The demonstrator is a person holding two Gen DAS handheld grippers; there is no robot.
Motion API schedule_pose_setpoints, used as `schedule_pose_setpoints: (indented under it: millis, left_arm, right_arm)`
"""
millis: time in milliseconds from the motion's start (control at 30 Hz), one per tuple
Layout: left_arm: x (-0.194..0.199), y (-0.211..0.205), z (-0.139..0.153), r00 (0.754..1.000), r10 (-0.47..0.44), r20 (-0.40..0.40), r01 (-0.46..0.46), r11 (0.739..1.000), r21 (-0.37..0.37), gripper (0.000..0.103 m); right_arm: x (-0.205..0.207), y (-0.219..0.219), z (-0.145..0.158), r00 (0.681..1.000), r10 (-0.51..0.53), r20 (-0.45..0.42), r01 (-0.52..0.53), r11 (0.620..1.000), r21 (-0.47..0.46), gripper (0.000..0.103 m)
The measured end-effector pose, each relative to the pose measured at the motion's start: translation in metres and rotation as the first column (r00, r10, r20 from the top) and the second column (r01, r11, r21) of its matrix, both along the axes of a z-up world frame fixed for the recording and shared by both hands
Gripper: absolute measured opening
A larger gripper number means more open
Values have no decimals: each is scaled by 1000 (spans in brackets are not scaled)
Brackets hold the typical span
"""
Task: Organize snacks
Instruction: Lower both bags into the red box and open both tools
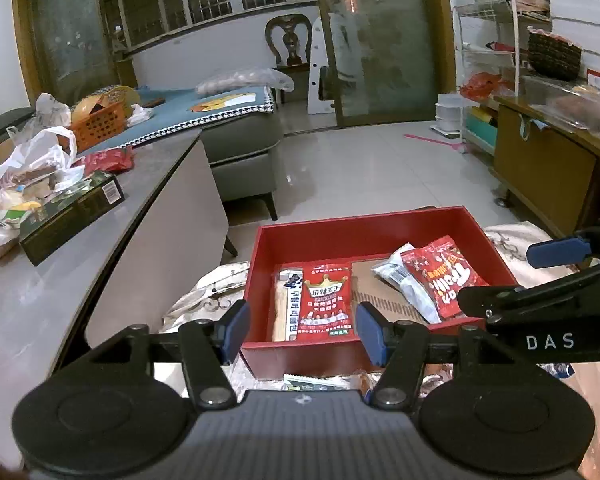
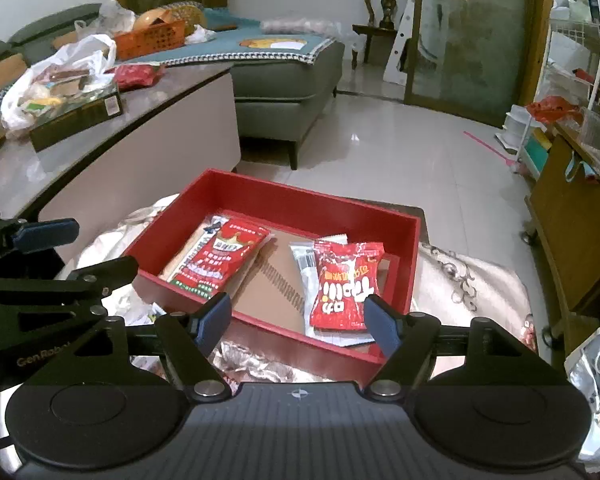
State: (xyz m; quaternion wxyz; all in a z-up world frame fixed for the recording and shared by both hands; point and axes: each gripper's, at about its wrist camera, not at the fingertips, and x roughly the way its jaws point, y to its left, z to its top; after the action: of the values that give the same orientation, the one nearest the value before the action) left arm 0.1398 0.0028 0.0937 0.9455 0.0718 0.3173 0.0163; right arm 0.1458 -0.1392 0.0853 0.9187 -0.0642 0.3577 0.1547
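so from my end both wrist views look into a living room at night: glossy pale tile floor [image 1: 340, 160], a grey sofa [image 1: 244, 148] with a blue blanket, a carved wooden chair [image 1: 290, 40] by the glass sliding door [image 1: 388, 40], and a wire rack [image 1: 496, 52] plus a wooden cabinet [image 1: 540, 168] along the right wall. on the left there's a grey curved surface [image 1: 80, 264] with one white plastic bag of snacks [image 1: 24, 184], one dark flat box [image 1: 72, 216] and one red packet [image 1: 108, 159]; an orange basket [image 1: 96, 124] sits further back.

the red tray [image 2: 300, 204] sits on a pale patterned cloth [image 2: 468, 276] right in front of me. inside i count four packets, in two pairs: a red crown-print packet [image 2: 220, 260] lying over a long white one [image 1: 286, 304] on the left, and a red candy-style packet [image 2: 344, 284] over a clear white one [image 2: 306, 264] on the right, bare brown liner between them.

left gripper [image 1: 300, 330] hangs over the tray's near edge, jaws apart, nothing in them. right gripper [image 2: 298, 326] is just beside it, jaws apart too, empty, with the candy-style packet below them. a silver foil pouch [image 2: 596, 384] pokes in at far right.
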Motion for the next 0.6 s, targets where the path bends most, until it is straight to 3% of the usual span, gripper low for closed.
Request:
schedule_pose_setpoints:
  millis: [600]
  left_arm:
    - [-13,0,-6,1000,-14,-22,14,1000,22,55]
  right_arm:
    - [-14,2,-3,999,29,-18,-29,999,-21,81]
